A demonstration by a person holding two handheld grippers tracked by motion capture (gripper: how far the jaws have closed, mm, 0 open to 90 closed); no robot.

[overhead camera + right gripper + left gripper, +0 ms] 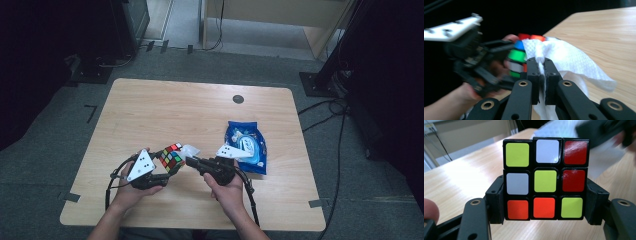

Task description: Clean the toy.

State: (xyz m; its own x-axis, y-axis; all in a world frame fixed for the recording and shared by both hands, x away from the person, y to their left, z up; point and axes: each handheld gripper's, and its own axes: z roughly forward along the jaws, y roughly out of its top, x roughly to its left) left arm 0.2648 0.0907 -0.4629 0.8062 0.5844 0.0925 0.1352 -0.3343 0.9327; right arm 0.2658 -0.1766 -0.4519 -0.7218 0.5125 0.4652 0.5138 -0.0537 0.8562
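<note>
You are working at a pale wooden table (150, 107) with rounded corners, standing on grey carpet (45, 135) in a dim room, with dark stands and trailing cables at both sides and a light wooden cabinet (280, 12) beyond the far edge. A small round dark disc (238, 99) sits in the tabletop near its far edge.

At the left, your left gripper (159, 170) clamps a multicoloured plastic puzzle cube with black edges (170, 155) between its jaws, lifted above the near part of the table. In the left gripper view the cube (545, 178) is gripped at its lower sides, its face showing yellow-green, white, red and orange stickers, upright and square to the camera.

Just right of it, your right gripper (192, 161) is clenched on a crumpled white paper towel (189, 150), which is pressed against the cube's right side. In the right gripper view the jaws are closed tight on the towel (564, 60), which drapes over the cube's (517, 56) edge.

Further right, a blue and white plastic packet (247, 145) lies flat on the table, behind your right hand (227, 187).
</note>
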